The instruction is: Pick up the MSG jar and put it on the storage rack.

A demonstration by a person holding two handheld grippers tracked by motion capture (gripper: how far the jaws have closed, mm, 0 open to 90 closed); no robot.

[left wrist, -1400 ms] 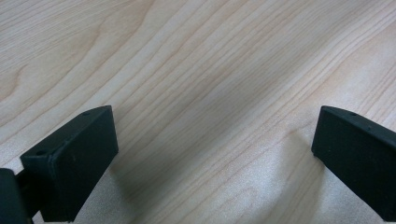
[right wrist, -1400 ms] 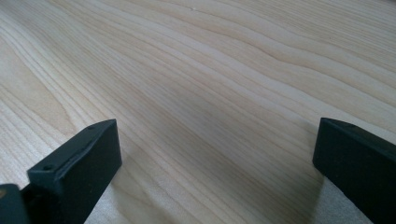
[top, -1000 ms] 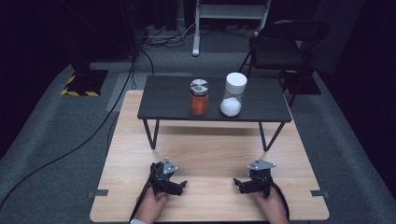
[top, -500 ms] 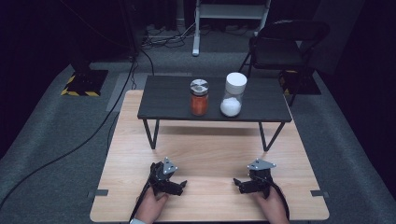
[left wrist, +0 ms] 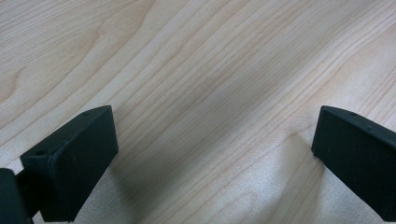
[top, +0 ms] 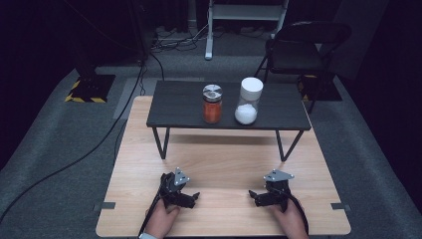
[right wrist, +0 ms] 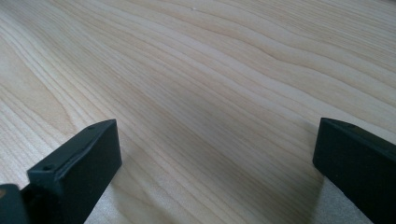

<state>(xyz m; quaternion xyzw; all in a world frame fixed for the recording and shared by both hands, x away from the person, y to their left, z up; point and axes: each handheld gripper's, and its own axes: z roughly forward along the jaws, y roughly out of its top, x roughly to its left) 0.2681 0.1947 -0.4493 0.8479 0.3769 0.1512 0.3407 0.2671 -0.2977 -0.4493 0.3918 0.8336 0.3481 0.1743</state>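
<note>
Orange-filled jar [top: 212, 104] and white-capped jar [top: 248, 100] stand side by side on the dark raised shelf [top: 179, 107], well apart from my left tongs [top: 195, 198] and right tongs [top: 253, 195], both spread and empty, low over the bench [top: 224, 169] near its front edge.

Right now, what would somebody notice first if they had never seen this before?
Probably the two jars side by side on the small black table: the orange-filled jar left of the white-capped jar. Then the left gripper and right gripper, both open, resting at the near end of the wooden table.
</note>
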